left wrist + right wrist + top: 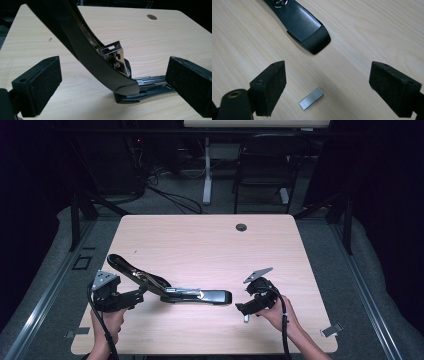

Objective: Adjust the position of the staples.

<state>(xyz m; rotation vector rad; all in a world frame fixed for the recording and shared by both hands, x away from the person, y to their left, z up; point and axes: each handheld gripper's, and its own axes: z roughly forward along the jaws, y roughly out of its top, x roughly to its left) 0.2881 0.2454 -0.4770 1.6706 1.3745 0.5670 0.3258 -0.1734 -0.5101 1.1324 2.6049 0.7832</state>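
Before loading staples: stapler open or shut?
Open. The stapler's top arm is swung up off the base, baring the metal channel.

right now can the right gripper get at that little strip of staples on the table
Probably yes. The right gripper hangs just above the staple strip with its jaws wide open, and the strip lies on bare table between them, apart from the stapler. Nothing stands in the way.

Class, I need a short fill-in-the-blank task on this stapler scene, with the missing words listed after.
1. The stapler lies on the table with its top arm swung ____.
2. A strip of ____ lies on the wood between the right tool's jaws.
3. Both tools, the left tool included, have their jaws ____.

Missing words: open; staples; open
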